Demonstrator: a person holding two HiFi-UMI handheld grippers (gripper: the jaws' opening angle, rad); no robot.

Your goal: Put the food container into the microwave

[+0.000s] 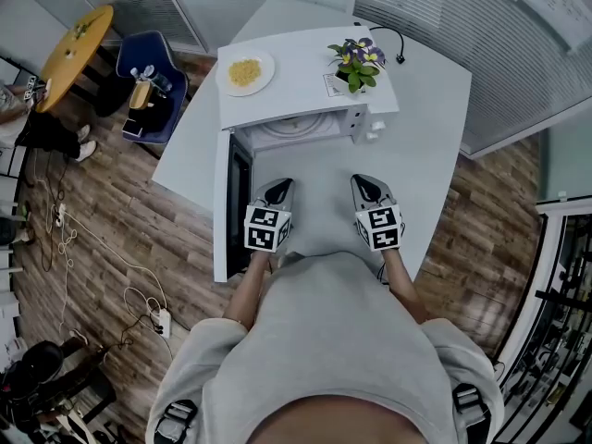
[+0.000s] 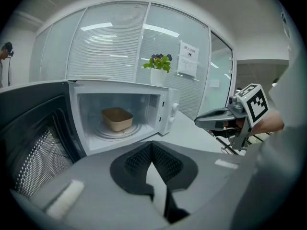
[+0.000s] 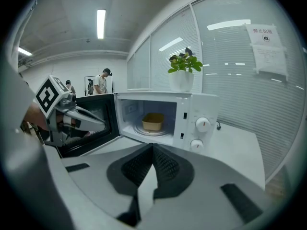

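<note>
Now left hand-held gripper (image 1: 280, 186) and right hand-held gripper (image 1: 363, 182) hover closed before the microwave (image 1: 298, 83).

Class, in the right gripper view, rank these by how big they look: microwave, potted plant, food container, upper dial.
1. microwave
2. potted plant
3. food container, which sits back in the cavity, so it may look smaller than it really is
4. upper dial, which looks only a little smaller than the container

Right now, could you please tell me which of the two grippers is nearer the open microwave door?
The left gripper: it is right beside the swung-open door, while the right gripper sits well clear of it.
</note>
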